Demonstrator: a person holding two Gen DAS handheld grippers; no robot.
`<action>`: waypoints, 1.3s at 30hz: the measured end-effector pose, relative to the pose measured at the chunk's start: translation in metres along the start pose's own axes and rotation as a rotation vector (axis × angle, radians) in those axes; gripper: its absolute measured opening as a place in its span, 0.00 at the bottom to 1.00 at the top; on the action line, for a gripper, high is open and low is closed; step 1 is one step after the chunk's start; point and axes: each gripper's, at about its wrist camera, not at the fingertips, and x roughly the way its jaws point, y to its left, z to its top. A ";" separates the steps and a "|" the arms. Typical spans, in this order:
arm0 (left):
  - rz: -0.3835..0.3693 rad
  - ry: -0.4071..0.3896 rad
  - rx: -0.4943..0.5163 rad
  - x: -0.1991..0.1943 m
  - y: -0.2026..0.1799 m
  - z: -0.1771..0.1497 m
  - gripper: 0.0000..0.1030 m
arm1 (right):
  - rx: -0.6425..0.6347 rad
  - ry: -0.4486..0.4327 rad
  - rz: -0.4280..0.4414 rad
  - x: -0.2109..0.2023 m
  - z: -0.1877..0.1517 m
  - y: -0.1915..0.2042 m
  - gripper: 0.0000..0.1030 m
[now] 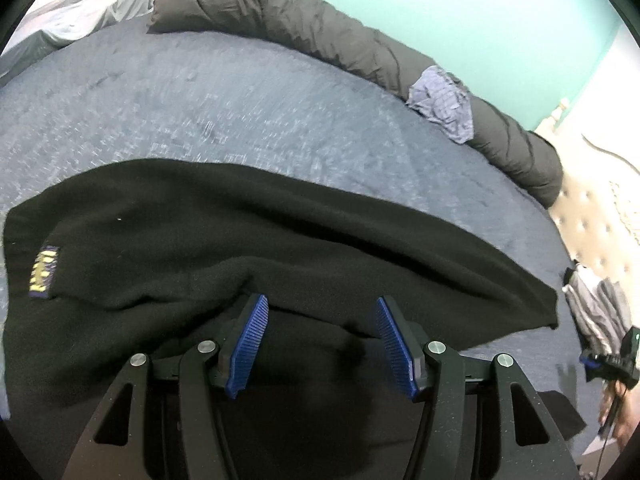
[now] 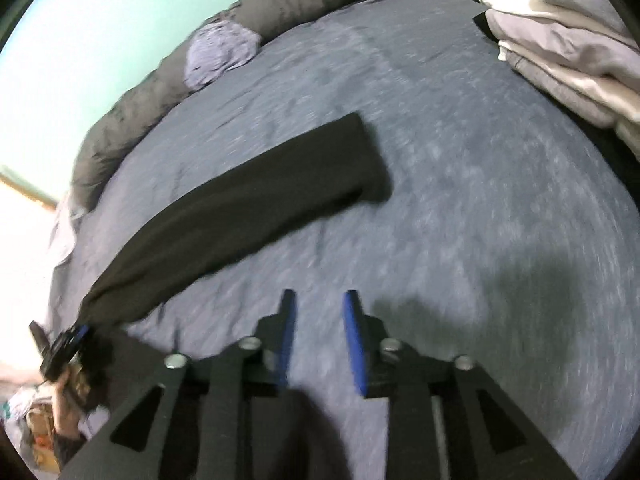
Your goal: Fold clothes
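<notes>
— So why is the black garment (image 1: 224,248) spread flat on the bed (image 1: 200,112)?

— Flat, probably so it folds cleanly. The left hand-held gripper (image 1: 322,342) hovers over its near edge, jaws wide, holding nothing.

— And the right hand-held gripper (image 2: 320,340)?

— Partly open, empty, above bare bed, beside the sleeve (image 2: 248,200). Folded clothes (image 2: 568,40) are stacked well apart.

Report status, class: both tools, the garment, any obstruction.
Left tool open over black knit garment. Right tool open, empty, above blue-grey bedspread. Nothing blocking.
</notes>
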 end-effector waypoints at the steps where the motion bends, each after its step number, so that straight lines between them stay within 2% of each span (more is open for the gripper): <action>1: 0.002 0.000 0.006 -0.007 -0.003 -0.001 0.59 | -0.009 0.007 0.013 -0.006 -0.007 0.004 0.30; 4: 0.008 0.009 0.037 -0.032 -0.012 -0.003 0.59 | -0.026 0.026 0.044 -0.022 -0.028 0.011 0.31; 8: 0.016 0.024 0.067 -0.065 -0.014 -0.005 0.59 | -0.034 0.050 0.039 -0.030 -0.053 0.017 0.39; 15: 0.057 0.034 0.073 -0.126 0.010 -0.015 0.59 | 0.027 0.102 0.041 -0.033 -0.092 0.001 0.40; 21: 0.086 0.055 0.068 -0.160 0.031 -0.026 0.59 | 0.030 0.131 0.032 -0.025 -0.107 -0.006 0.41; 23: 0.100 0.062 0.073 -0.168 0.037 -0.031 0.59 | 0.025 0.136 0.036 -0.021 -0.111 -0.006 0.51; 24: 0.104 0.066 0.073 -0.171 0.040 -0.033 0.59 | 0.026 0.141 0.034 -0.018 -0.112 -0.006 0.53; 39: 0.181 0.137 -0.058 -0.167 0.128 -0.064 0.62 | 0.045 0.147 0.044 0.006 -0.121 -0.022 0.53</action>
